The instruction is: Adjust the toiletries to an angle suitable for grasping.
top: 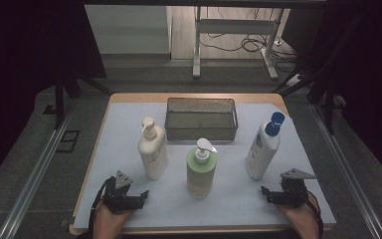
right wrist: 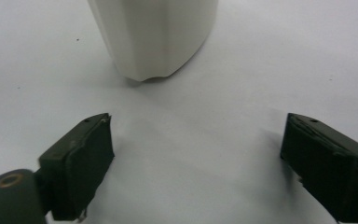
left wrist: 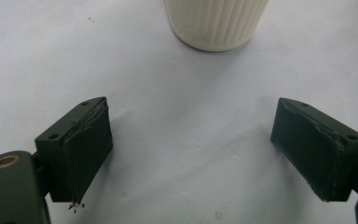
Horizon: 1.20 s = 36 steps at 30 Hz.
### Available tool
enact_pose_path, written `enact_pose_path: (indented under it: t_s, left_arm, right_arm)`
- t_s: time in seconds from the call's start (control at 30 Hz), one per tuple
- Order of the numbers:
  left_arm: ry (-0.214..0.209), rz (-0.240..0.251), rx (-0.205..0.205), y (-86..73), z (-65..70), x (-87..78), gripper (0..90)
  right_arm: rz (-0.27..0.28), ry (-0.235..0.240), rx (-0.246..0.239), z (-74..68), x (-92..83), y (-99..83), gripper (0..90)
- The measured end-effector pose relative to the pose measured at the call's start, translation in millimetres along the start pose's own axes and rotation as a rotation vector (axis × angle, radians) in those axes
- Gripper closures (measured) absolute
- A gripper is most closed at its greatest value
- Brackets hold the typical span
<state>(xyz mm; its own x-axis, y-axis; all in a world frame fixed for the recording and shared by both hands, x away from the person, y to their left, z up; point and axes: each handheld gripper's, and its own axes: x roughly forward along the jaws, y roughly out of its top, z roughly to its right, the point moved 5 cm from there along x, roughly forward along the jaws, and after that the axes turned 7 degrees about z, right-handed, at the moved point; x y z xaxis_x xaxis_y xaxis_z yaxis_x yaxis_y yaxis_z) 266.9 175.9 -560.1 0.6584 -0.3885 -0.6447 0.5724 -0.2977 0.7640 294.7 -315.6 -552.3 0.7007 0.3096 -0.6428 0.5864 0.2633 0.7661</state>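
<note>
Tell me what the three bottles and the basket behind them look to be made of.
Cream pump bottle: likely matte plastic, its base ribbed in the left gripper view. Green pump bottle: likely plastic, slight sheen. White bottle with blue cap: smooth, probably plastic. Basket: see-through grey walls, apparently fine metal mesh.

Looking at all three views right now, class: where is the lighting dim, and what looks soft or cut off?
High view: dark surroundings, the white mat evenly lit, no glare. Left gripper view: cream bottle cropped at the top, faint shadows by the tool pads. Right gripper view: white bottle slightly soft, cropped too.
</note>
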Motion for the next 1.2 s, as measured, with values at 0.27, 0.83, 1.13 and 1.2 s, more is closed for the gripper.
enact_pose_path:
  t_s: [0.27, 0.83, 1.13, 1.2]
  left_arm:
    - [0.0, 0.0, 0.0, 0.0, 0.0, 0.0, 12.0]
    - [0.0, 0.001, 0.0, -0.1, 0.1, 0.0, 12.1]
    - [0.0, 0.001, 0.0, -0.1, 0.0, 0.0, 12.0]
    - [0.0, 0.002, 0.0, -0.1, 0.0, 0.0, 12.1]
  right_arm:
    - [0.005, -0.003, 0.014, 3.8, -6.5, 1.8, 32.9]
    - [0.122, 0.131, 0.016, 4.8, -23.8, 17.3, 74.2]
    - [0.172, 0.175, -0.015, -7.4, -24.8, 27.3, 83.0]
    - [0.173, 0.194, -0.019, -12.6, -26.4, 30.0, 84.7]
